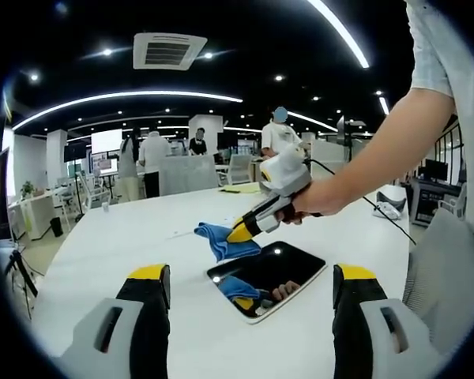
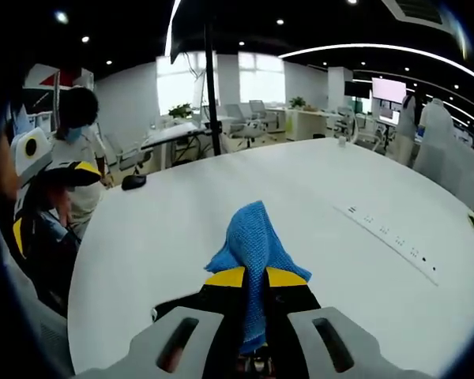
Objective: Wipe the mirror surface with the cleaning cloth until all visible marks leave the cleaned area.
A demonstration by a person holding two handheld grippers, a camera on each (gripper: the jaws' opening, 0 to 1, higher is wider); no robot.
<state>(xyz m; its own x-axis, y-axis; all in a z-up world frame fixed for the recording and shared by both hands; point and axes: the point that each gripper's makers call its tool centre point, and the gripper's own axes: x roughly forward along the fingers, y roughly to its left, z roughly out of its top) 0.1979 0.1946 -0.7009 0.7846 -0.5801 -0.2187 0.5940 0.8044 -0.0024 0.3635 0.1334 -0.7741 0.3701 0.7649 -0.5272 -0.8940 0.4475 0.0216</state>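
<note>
Jaws of my left gripper (image 1: 241,294) stood wide apart at the bottom of the left gripper view, holding nothing, with the white table (image 1: 126,237) showing between them. Just beyond them, at lower centre of that frame, lay the mirror (image 1: 280,272), a dark rounded rectangle flat on the table, its long axis running from lower left toward upper right of the frame.

At the mirror's upper-left edge I had my right gripper (image 1: 243,230), reaching in from the right of the frame, jaws clamped on the blue cleaning cloth (image 1: 218,239). The cloth hung at the mirror's edge and its blue reflection showed in the glass; whether it was pressed on the glass I could not tell.

In the right gripper view the same cloth (image 2: 253,253) rose between the closed yellow tips of the right gripper (image 2: 253,277) at bottom centre. Farther off, a power strip (image 2: 387,237) lay at the right of that frame.

I judged the right gripper the nearer one for wiping: the mirror lay directly below and toward me from the cloth, so the stroke would run along that long axis.
</note>
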